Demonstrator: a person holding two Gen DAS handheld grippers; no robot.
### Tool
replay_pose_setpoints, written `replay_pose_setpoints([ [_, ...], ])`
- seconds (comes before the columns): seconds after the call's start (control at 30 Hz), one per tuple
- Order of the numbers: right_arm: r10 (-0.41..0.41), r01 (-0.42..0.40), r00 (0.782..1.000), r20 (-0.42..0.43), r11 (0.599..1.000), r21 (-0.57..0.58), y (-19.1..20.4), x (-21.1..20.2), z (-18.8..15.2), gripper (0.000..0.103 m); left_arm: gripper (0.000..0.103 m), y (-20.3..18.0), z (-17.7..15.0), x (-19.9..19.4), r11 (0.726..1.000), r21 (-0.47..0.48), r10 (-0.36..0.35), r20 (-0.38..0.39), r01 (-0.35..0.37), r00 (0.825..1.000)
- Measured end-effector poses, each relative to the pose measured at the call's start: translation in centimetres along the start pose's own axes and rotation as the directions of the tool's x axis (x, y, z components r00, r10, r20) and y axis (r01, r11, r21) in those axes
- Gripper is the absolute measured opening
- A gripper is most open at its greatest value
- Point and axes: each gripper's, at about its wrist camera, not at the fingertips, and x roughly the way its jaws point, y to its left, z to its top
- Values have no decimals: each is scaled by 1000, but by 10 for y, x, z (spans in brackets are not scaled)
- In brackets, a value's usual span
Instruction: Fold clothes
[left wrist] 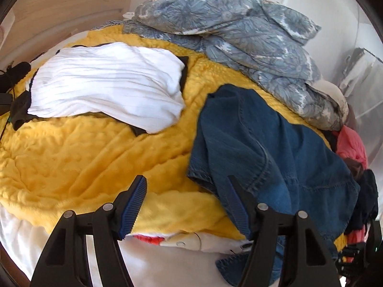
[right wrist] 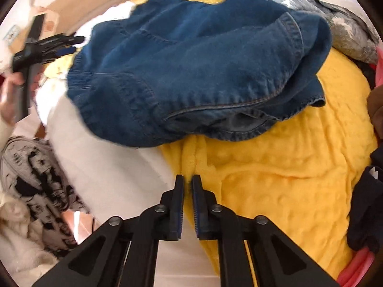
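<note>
A crumpled blue denim garment (left wrist: 268, 148) lies on a yellow blanket (left wrist: 95, 157) on the bed, and it fills the upper half of the right wrist view (right wrist: 191, 67). A folded white ribbed garment (left wrist: 107, 83) lies on a black one at the left. My left gripper (left wrist: 186, 189) is open and empty, its right finger at the denim's near edge. My right gripper (right wrist: 188, 181) is shut and empty, above the edge of the yellow blanket (right wrist: 287, 167), short of the denim. The left gripper also shows in the right wrist view (right wrist: 69, 44), held by a hand.
A grey-blue floral duvet (left wrist: 239, 31) is heaped at the back right. Pink and dark clothes (left wrist: 354, 148) pile at the right. A black-and-white printed garment (right wrist: 36, 186) lies lower left beside the white sheet (right wrist: 107, 167). A wooden headboard (left wrist: 67, 2) stands behind.
</note>
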Motion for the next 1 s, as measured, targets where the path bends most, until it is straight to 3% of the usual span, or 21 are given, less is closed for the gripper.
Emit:
replay_pose_setpoints([
  [0.1, 24, -26, 999, -39, 998, -56, 11, 3, -8, 6, 70, 14, 14, 9, 995, -35, 89, 0, -89, 996],
  [0.23, 36, -40, 997, -72, 998, -51, 14, 6, -12, 6, 68, 26, 11, 53, 976, 21, 216, -163, -215, 963],
  [0.3, 74, -75, 995, -65, 997, -26, 9, 0, -12, 7, 68, 26, -1, 74, 970, 101, 242, -267, -223, 933],
  [0.4, 114, -114, 989, -89, 993, 6, -3, 2, -15, 7, 67, 17, -17, 65, 963, 205, 232, -293, -176, 928],
  [0.53, 157, -162, 970, -185, 987, -13, 4, 18, -27, 7, 66, 26, -39, 41, 968, 225, 183, -315, -114, 931],
  [0.6, 142, -153, 969, -203, 987, -43, 11, 18, -34, 7, 61, 38, -47, 21, 979, 178, 144, -284, -96, 948],
  [0.67, 177, -185, 970, -170, 982, -33, 6, 4, -37, 7, 53, 50, -55, -4, 991, 110, 96, -227, -72, 969],
  [0.7, 204, -209, 971, -126, 978, -21, 3, -8, -37, 7, 52, 52, -54, -24, 998, 64, 40, -156, -30, 987],
  [0.77, 206, -206, 978, -23, 979, -5, -6, -32, -36, 12, 56, 43, -47, -55, 997, 50, -62, -3, 62, 998],
  [0.83, 151, -151, 988, 46, 989, 5, -12, -45, -28, 39, 70, 13, -40, -69, 981, 156, -119, 42, 111, 992],
  [0.87, 115, -116, 991, 68, 993, 9, -12, -47, -24, 57, 73, -6, -41, -64, 965, 241, -109, 8, 104, 994],
  [0.93, 45, -46, 994, 97, 999, 8, -12, -51, -14, 61, 74, -42, -47, -45, 908, 411, -64, -61, 84, 996],
  [1.0, 43, -41, 993, 111, 999, -22, -2, -47, -9, 61, 74, -59, -58, -22, 868, 493, 7, -114, 51, 993],
])
